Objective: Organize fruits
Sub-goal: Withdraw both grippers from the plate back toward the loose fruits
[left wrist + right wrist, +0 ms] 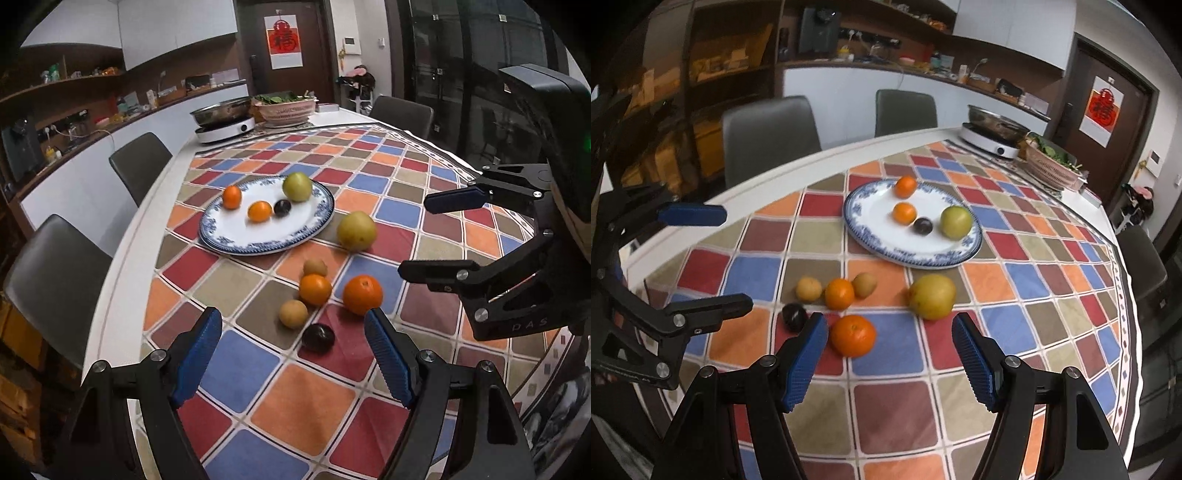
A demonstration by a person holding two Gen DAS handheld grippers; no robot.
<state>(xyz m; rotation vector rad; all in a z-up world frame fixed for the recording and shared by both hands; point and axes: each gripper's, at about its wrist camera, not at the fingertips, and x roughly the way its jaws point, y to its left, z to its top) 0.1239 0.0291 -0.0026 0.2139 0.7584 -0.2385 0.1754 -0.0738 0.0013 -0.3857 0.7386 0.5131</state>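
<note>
A: From the left wrist, the left gripper [293,354] stands open and empty above the checked cloth [303,406]. A dark plum [318,336] lies just beyond its tips, a tan fruit [293,313] and two oranges near it. The plate [236,236], farther left, already holds four fruits.

B: From the right wrist, the right gripper [890,358] is open too, nothing between the pads. The big orange [853,335] sits near its left finger, the yellow pear [932,296] farther right.

A: How would they handle?

B: Light, round, apt to roll. I'd take each across its widest middle, gently; the plum probably bruises.
</note>
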